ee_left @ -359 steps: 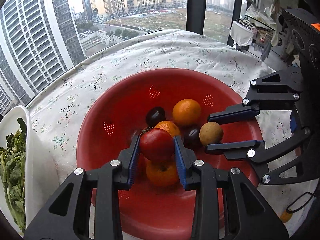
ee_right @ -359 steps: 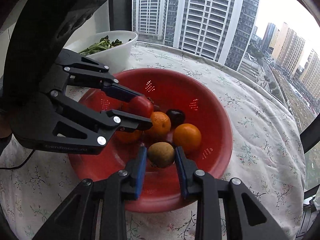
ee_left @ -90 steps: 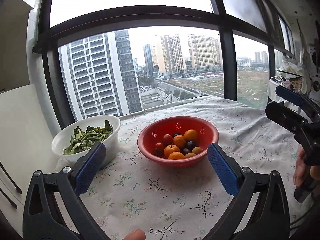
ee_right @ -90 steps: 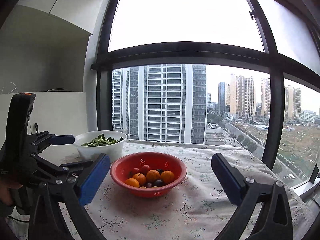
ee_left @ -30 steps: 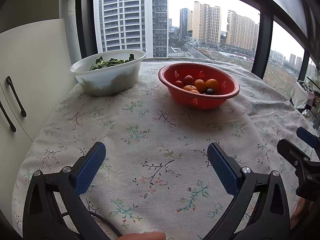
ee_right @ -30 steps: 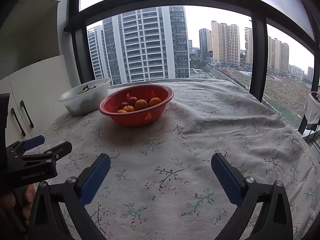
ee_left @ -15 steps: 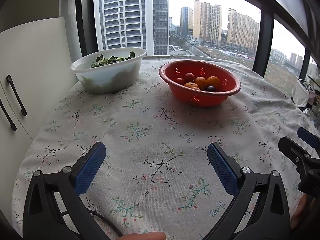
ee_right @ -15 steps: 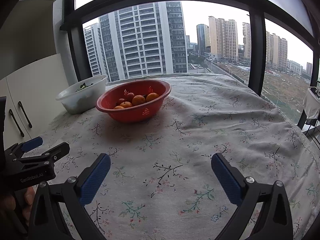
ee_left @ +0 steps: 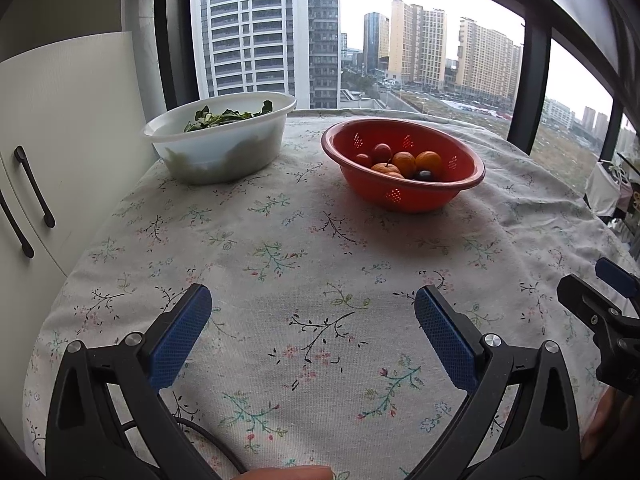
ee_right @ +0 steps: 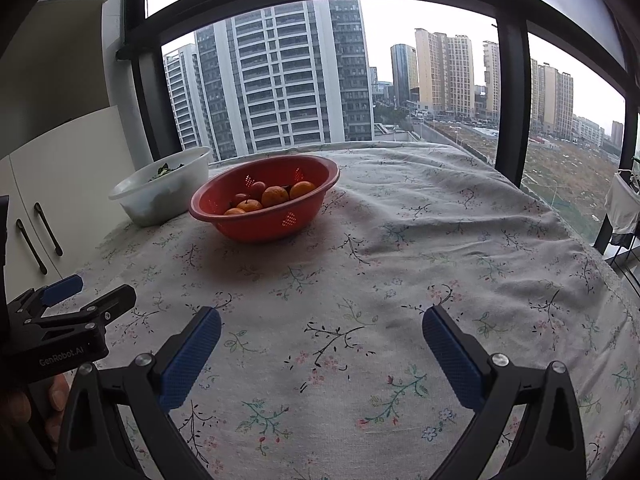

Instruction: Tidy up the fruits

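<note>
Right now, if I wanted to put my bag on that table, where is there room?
The flowered tablecloth lies bare right of the red plastic colander, and in front of it toward both open claws. The back left is crowded: the white bowl of greens stands close beside the colander.

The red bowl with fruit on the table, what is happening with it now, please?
Nothing is touching it at this moment. The red bowl stands on the flowered tablecloth with oranges and darker fruits inside, next to a white bowl of greens. A person holds the left gripper and the right gripper low over the cloth, well short of the bowls. Both are wide open and hold nothing.
</note>
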`<state>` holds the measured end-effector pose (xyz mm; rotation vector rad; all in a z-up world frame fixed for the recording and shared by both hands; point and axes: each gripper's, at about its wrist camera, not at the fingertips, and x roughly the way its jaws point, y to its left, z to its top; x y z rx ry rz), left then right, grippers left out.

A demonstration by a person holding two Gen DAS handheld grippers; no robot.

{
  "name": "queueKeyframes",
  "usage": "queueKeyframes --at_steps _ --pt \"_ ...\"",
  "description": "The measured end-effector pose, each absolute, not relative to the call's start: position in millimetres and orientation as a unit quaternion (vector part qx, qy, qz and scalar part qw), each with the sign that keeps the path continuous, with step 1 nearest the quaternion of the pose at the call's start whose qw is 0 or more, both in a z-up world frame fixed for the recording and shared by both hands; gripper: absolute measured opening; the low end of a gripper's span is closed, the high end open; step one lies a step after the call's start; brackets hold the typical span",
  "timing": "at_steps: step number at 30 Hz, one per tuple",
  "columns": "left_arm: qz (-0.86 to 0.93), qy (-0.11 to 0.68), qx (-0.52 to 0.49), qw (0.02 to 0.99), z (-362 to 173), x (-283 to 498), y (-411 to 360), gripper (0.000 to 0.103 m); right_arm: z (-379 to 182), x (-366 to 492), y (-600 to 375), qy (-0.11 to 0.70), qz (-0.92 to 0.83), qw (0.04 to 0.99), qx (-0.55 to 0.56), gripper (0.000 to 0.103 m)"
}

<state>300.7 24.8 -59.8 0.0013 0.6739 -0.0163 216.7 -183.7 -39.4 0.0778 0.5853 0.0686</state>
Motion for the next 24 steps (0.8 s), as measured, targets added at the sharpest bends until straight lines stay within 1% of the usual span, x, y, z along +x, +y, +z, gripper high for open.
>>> queueKeyframes --at_steps 24 --pt "-0.008 0.331 0.0 0.943 -61.7 299.5 26.4 0.103 -41.7 217.0 -183.3 0.295 0.031 0.954 0.039 0.103"
